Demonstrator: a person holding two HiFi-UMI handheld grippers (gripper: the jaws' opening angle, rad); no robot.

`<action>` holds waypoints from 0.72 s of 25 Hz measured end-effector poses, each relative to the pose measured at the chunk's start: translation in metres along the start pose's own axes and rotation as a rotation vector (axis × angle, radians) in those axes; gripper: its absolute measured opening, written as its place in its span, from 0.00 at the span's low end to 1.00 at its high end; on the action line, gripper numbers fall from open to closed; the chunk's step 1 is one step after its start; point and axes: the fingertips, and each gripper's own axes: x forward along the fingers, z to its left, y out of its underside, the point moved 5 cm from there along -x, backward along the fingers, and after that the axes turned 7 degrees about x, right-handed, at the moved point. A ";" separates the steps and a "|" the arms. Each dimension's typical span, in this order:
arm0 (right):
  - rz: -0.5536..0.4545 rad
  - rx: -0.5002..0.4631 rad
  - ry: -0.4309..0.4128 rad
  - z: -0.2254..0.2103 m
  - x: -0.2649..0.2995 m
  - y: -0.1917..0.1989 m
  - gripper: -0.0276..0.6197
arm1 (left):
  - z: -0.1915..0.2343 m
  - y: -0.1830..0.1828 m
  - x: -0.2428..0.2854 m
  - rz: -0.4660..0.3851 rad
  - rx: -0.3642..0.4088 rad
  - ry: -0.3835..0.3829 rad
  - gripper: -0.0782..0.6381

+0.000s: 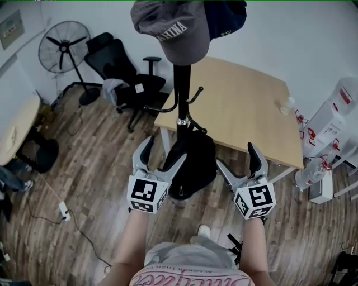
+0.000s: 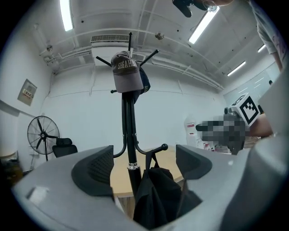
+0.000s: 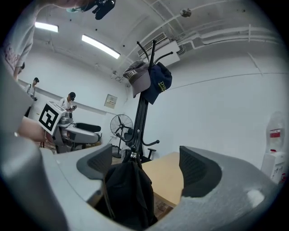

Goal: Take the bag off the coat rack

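A black bag (image 1: 193,165) hangs by its strap from a low hook of the black coat rack (image 1: 182,95). The left gripper (image 1: 163,153) is open just left of the bag, its inner finger close beside the fabric. The right gripper (image 1: 236,156) is open just right of the bag, a small gap away. In the left gripper view the bag (image 2: 156,194) hangs ahead between the spread jaws of that gripper (image 2: 142,164), untouched by the pads. The right gripper view shows the bag (image 3: 126,189) low between the jaws of the right gripper (image 3: 144,167), also untouched.
A grey cap (image 1: 173,28) and a navy cap (image 1: 226,17) sit on the rack's top. A wooden table (image 1: 240,106) stands right behind the rack. An office chair (image 1: 120,72) and a fan (image 1: 64,47) are at the back left. Water bottles (image 1: 335,117) stand right; a power strip (image 1: 63,210) lies on the floor.
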 end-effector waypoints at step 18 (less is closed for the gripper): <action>0.220 0.020 -0.342 -0.043 0.067 0.092 0.71 | -0.035 0.073 0.023 0.253 -0.087 -0.224 0.66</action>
